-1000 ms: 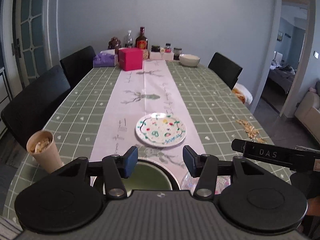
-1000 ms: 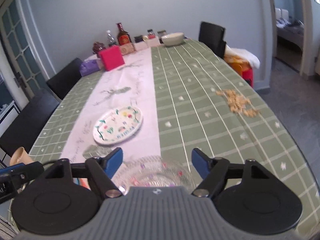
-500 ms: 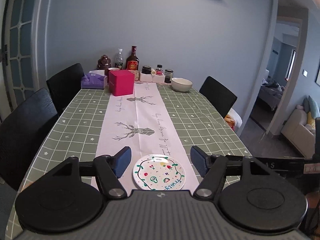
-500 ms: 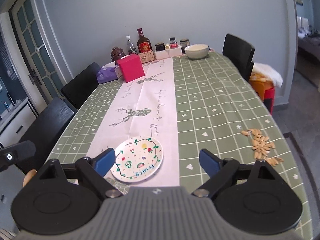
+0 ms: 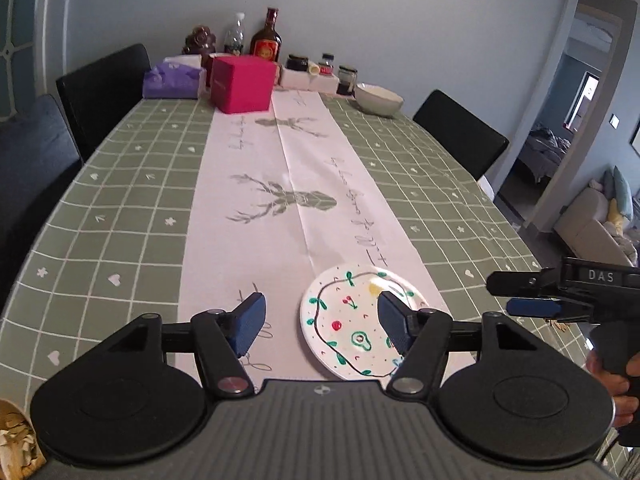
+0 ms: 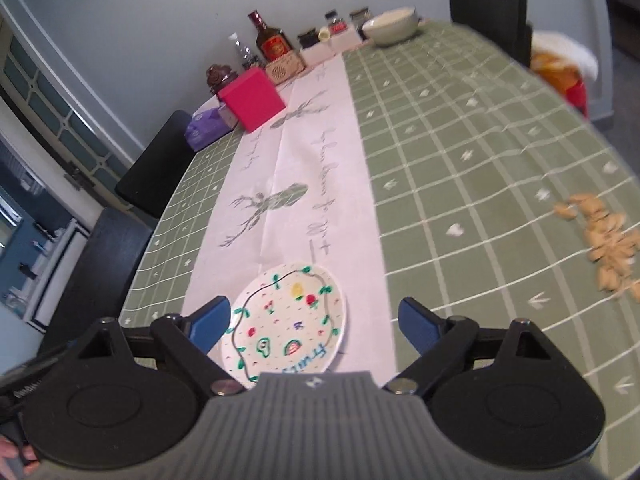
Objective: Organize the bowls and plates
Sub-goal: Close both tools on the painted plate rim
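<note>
Hovering over the near end of the bench (image 5: 120,208), our left claw (image 5: 322,322) is narrowing a little from wide, nothing between its blue pads; the right-hand pad overlaps the painted plate (image 5: 348,320) in the lower centre of the frame, contact not clear. Our right claw (image 6: 314,322) stands wide and released, gripping nothing, the plate (image 6: 292,320) low between its fingers.

The plate is round, glossy white, hand-painted with fruit and a dark wavy ring; it lies flat on the pale paper-like runner (image 5: 288,168) printed with grey deer. Bench cloth is green with a white grid. A plain cream bowl (image 5: 379,98) sits at the far end, upper centre, near bottles and jars. Pale shells (image 6: 604,240) are scattered at right of the right view.

Against a second ago: the green-lined bowl and clear glass dish under the claws have left both frames; the plate now sits nearest.
</note>
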